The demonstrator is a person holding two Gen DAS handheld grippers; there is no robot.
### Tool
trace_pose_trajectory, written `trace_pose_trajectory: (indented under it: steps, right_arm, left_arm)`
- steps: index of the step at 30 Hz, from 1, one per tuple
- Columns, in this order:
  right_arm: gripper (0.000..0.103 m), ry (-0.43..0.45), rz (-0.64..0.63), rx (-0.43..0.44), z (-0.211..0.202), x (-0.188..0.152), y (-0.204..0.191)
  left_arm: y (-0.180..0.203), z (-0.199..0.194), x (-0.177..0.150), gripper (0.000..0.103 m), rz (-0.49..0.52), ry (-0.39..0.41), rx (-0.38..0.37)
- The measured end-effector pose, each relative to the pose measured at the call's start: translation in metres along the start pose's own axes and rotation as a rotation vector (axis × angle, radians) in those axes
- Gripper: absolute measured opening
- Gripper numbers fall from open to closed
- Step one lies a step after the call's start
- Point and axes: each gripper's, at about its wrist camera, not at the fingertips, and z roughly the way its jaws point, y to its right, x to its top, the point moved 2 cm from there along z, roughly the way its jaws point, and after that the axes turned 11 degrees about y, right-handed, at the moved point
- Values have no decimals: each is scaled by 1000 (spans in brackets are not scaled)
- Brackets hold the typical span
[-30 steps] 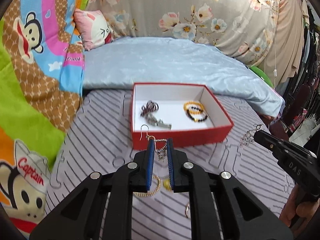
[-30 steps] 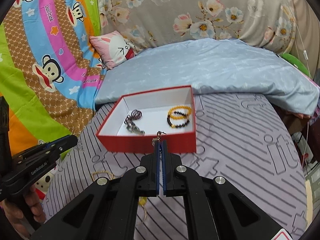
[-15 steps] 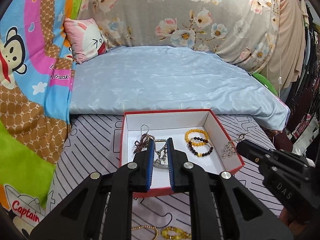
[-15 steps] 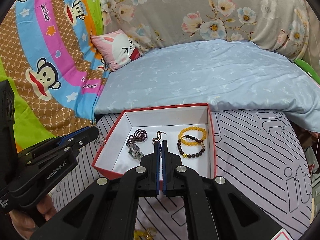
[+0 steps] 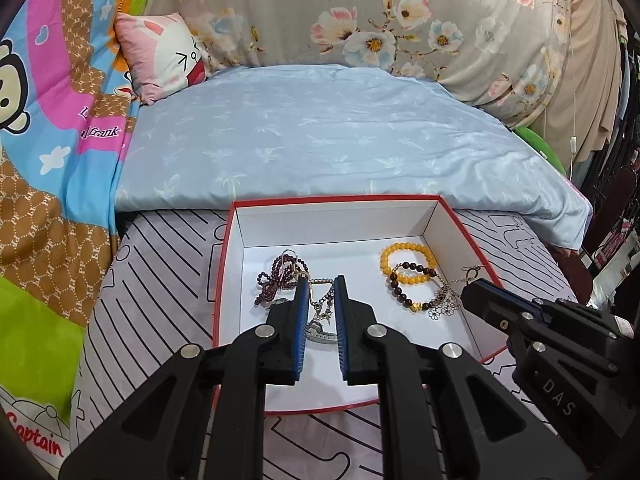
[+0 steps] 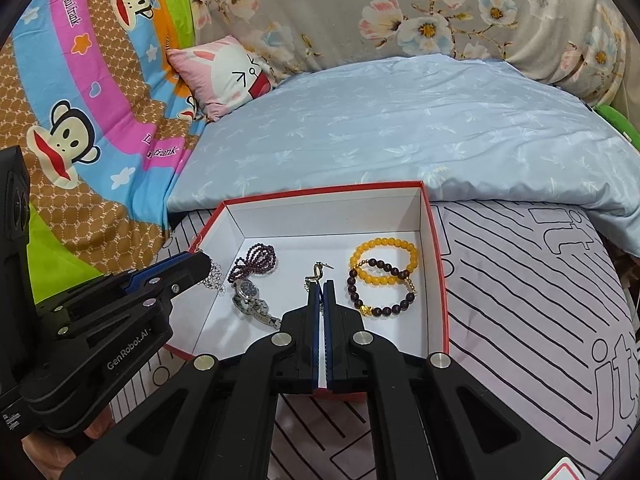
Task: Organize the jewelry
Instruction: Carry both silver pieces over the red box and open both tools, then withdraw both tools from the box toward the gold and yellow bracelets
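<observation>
A red box [image 5: 224,280] with a white inside [image 6: 434,280] sits on the striped mat. It holds a dark red bead strand [image 5: 276,276], a silver watch [image 6: 250,298], a yellow bead bracelet [image 5: 406,260] and a dark bead bracelet [image 6: 380,288]. My left gripper [image 5: 320,286] hovers over the box's left half, its jaws narrowly apart with a silver dangling earring [image 5: 322,308] hanging between them. My right gripper [image 6: 321,286] is shut on a gold-hooked earring [image 6: 318,270] over the box's middle; its lacy pendant [image 5: 444,300] hangs by the right wall.
A pale blue quilt [image 5: 320,140] lies behind the box. A pink rabbit pillow [image 6: 224,72] and a cartoon monkey blanket [image 6: 80,120] are at the left. Grey striped mat [image 6: 520,300] stretches right of the box.
Both grippers moved forward from in front of the box to above its inside, each carrying its earring. The loose jewellery on the mat dropped out of view.
</observation>
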Motion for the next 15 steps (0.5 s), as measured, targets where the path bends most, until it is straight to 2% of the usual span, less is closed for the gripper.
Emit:
trace_pose_trajectory:
  steps: [9, 11, 12, 14, 15]
  right_arm:
    - [2, -30, -12, 0, 18, -8, -4]
    - [5, -33, -20, -6, 20, -9, -5]
    - [7, -30, -23, -9, 21, -10, -5]
    - [23, -25, -20, -23, 21, -10, -5]
    - [27, -21, -16, -26, 20, -10, -4]
  left_arm:
    - [0, 15, -5, 13, 4, -24, 3]
    - [0, 17, -6, 13, 7, -25, 11]
    - [0, 19, -7, 21, 5, -28, 19]
    - [-2, 22, -8, 35, -1, -34, 23]
    - [-4, 23, -8, 37, -4, -31, 30]
